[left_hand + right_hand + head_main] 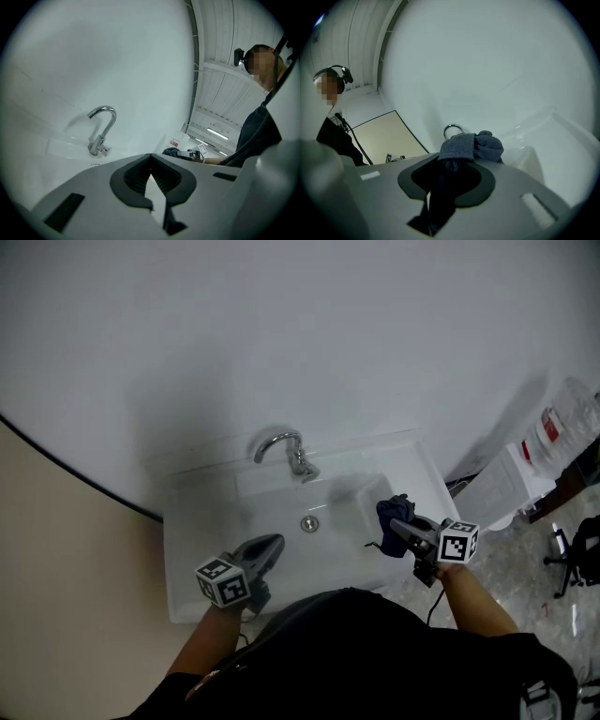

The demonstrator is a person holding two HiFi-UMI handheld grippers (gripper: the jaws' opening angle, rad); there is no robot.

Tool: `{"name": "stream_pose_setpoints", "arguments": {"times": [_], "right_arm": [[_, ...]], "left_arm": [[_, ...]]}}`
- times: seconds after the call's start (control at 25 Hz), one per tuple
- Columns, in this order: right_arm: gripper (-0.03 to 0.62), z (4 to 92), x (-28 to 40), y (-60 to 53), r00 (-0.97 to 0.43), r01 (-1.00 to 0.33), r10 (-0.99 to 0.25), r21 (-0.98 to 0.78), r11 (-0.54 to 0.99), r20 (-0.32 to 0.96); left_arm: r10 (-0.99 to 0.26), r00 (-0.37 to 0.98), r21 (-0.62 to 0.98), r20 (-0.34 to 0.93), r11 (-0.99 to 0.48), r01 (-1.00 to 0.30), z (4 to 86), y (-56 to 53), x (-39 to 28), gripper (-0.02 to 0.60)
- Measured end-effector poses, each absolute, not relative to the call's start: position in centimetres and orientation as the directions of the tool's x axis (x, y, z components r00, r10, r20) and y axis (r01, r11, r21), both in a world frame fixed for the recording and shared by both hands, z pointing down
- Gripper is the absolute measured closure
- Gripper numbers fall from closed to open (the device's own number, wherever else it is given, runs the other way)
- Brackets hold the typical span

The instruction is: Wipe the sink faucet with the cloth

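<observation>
Blue cloth [471, 146] x1 clamped in R hand-held gripper [401, 529]; L hand-held gripper [151, 165] closed, empty; 1 faucet [286, 448], 1 sink [206, 512].

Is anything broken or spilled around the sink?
Nothing stands out. The faucet stands upright on the white sink, no spill shows, and the dark blue cloth is bunched in the right gripper.

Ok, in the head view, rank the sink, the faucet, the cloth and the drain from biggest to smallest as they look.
1. sink: largest by far.
2. faucet and cloth: about alike. The faucet spans more but is thin, and the cloth is bunched up, so I won't rank them.
3. drain: smallest.
</observation>
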State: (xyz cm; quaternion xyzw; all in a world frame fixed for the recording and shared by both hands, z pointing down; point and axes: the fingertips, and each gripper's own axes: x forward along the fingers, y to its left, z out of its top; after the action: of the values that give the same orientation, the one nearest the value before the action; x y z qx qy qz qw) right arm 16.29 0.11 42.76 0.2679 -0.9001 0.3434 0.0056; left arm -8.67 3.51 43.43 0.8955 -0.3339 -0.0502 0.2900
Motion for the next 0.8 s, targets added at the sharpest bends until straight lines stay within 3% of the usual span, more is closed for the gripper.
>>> {"name": "stream_pose_setpoints", "arguments": {"times": [0.4,0.56,0.8], "right_arm": [[0.516,34.5,18.9,-4.4,-0.899,-0.437,-0.415,-0.354,0.827,0.142],[0.516,31.5,19.0,-5.9,-0.910,-0.414,-0.401,-0.276,0.868,0.102],[0.517,33.4,17.7,-6.9,-0.898,-0.440,-0.420,-0.298,0.847,0.133]], "left_arm": [[-0.825,0.564,0.384,-0.032,-0.531,-0.755,35.3,4.3,-7.2,0.581],[-0.847,0.524,0.340,-0.084,-0.519,-0.784,32.4,4.8,-6.6,0.581],[-0.871,0.488,0.312,-0.058,-0.480,-0.820,32.0,5.8,-9.1,0.581]]}}
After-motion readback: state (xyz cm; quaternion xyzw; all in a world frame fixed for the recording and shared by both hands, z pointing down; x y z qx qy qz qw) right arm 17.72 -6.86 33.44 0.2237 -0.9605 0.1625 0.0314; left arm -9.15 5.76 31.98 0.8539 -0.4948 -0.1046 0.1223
